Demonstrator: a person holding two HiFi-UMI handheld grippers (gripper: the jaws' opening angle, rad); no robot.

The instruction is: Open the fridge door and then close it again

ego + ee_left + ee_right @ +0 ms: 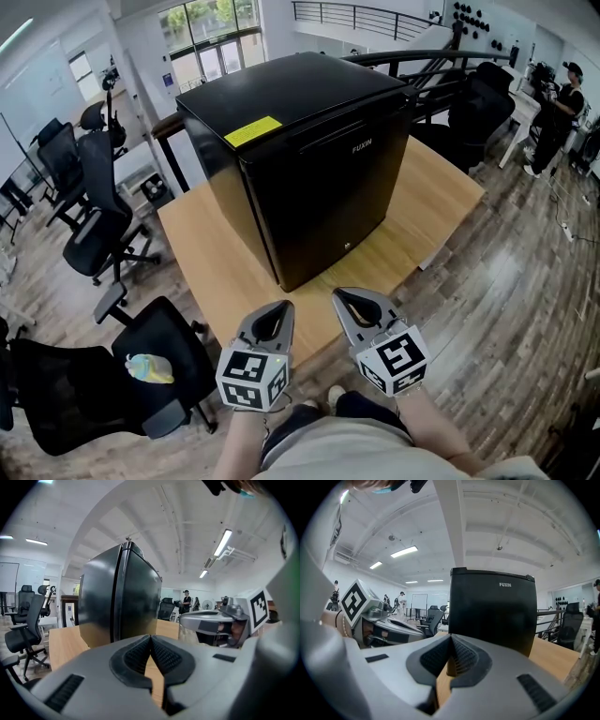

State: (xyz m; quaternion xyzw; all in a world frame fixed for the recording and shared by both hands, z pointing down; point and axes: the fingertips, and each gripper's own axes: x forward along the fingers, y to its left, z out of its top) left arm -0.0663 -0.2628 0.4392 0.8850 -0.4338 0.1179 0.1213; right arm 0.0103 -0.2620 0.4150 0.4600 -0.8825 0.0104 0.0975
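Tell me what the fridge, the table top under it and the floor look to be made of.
Fridge: black painted metal or plastic, cannot tell which; smooth semi-gloss, with soft reflections on its faces.
Table top: light wood or wood-look laminate; matte, with an even pale tone and faint grain.
Floor: wood or wood-look planks; grey-brown, with staggered seams and a slight sheen.

black fridge (309, 150) shut, upright on table (225, 272).

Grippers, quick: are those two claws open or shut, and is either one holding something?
Left gripper: closed, holding nothing.
Right gripper: closed, holding nothing.
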